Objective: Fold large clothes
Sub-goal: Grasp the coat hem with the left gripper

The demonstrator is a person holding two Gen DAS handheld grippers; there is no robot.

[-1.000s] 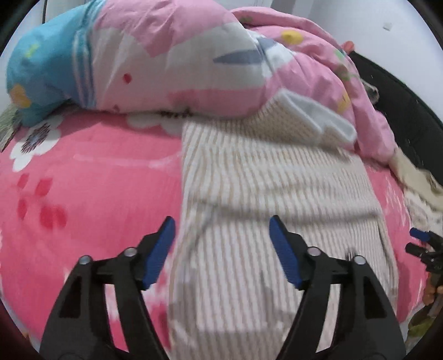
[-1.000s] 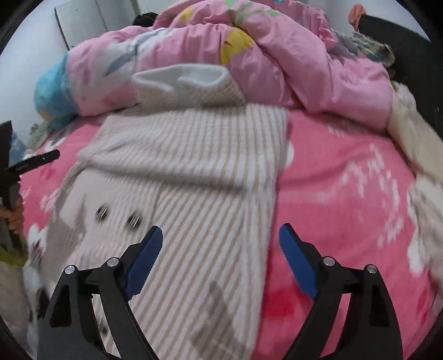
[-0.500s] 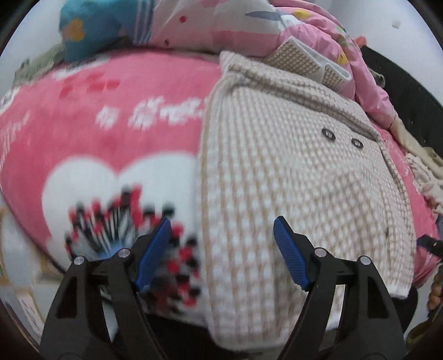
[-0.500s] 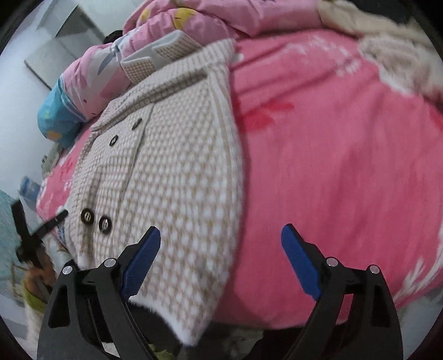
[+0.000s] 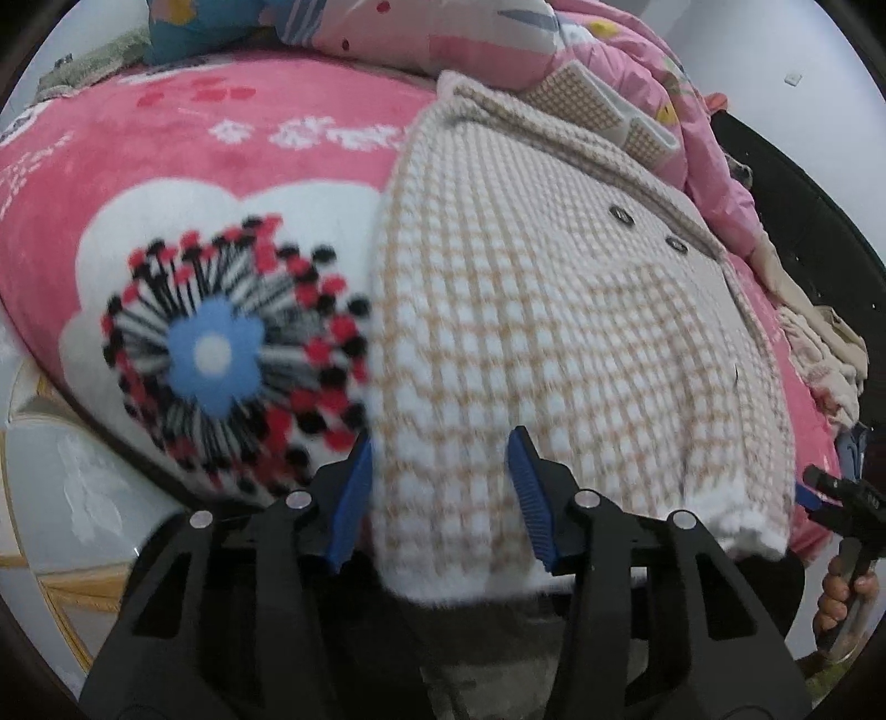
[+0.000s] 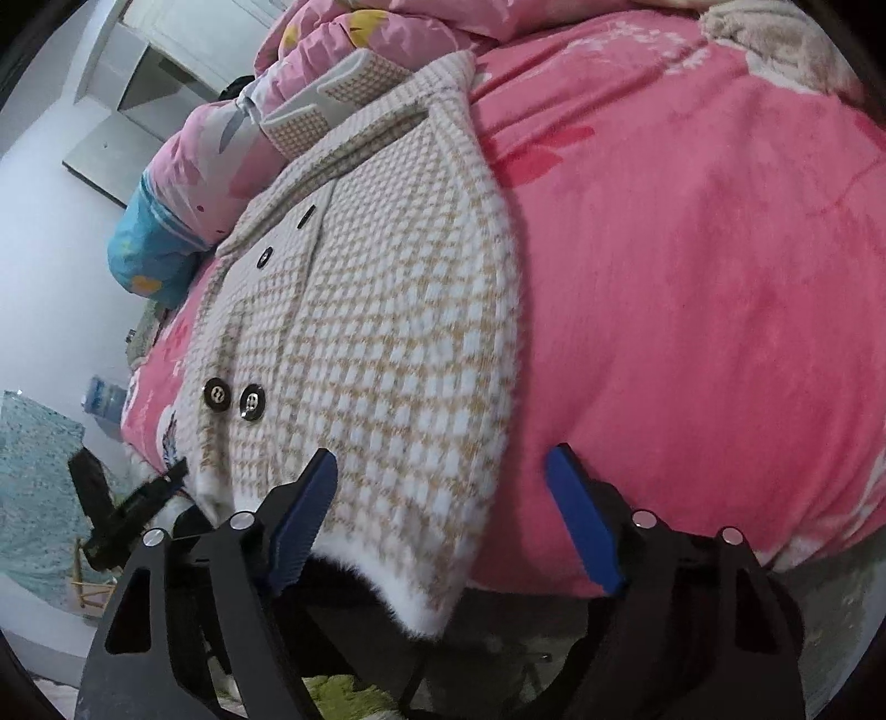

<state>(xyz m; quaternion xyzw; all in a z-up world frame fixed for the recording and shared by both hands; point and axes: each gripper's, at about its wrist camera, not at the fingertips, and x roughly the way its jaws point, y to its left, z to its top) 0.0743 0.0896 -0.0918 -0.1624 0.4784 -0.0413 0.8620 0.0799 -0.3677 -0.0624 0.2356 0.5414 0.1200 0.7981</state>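
Observation:
A beige and white checked coat with dark buttons lies lengthwise on the pink bed, its fluffy hem hanging over the near edge. My left gripper is open, its blue pads either side of the hem's left corner. In the right wrist view the coat lies left of centre. My right gripper is open around the hem's right corner; the left pad lies over the cloth and the right pad over the pink blanket. Each gripper shows at the edge of the other's view.
A pink blanket with a large flower print covers the bed. A rolled pink and blue quilt lies at the far end, over the coat's collar. Loose pale clothes lie at the right. A white cabinet stands behind.
Both grippers have pulled back from over the coat's middle down to its hem at the bed's near edge. Both stay open.

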